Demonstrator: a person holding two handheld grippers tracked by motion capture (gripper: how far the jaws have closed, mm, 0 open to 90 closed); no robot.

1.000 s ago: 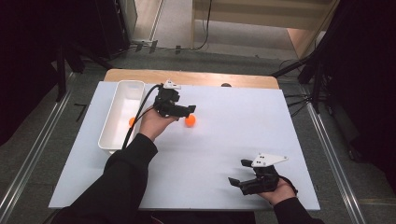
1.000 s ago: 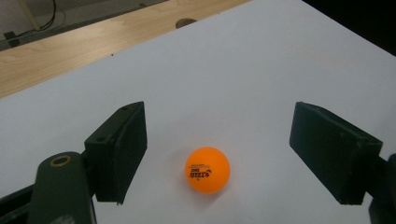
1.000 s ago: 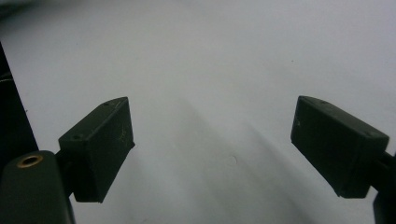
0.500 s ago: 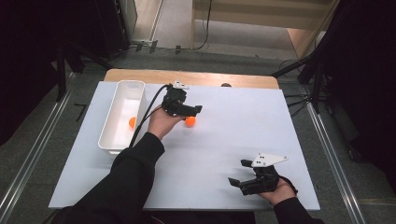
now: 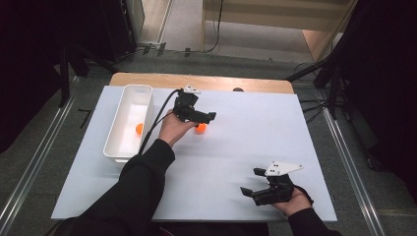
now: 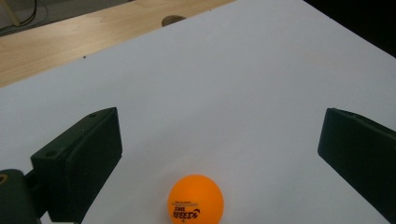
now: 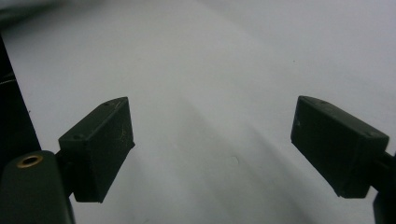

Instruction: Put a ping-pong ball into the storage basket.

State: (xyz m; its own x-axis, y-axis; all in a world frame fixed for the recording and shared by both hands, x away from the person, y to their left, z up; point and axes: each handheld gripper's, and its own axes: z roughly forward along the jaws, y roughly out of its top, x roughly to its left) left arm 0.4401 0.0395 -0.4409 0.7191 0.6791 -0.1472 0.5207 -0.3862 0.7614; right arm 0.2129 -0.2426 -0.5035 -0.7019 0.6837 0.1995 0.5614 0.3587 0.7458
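Left gripper (image 6: 219, 158) spread wide, low over the table (image 5: 246, 162), ball (image 6: 195, 199) centred between the jaws, untouched, probably lined up for a pinch. Right gripper (image 5: 255, 189) likewise agape and empty, parked well apart. Bin (image 5: 129, 93) behind the left gripper, second ball (image 5: 139, 129) inside.

White sheet (image 5: 236, 157) covering wooden tabletop (image 5: 147, 79), bare wood strip along far edge with a small dark round spot (image 5: 238, 89). Grey floor (image 5: 187, 59) around, metal rails (image 5: 29, 172) at left and right, cables (image 5: 211, 46) on floor beyond far edge. Dark stand legs (image 5: 314, 73) at far right.
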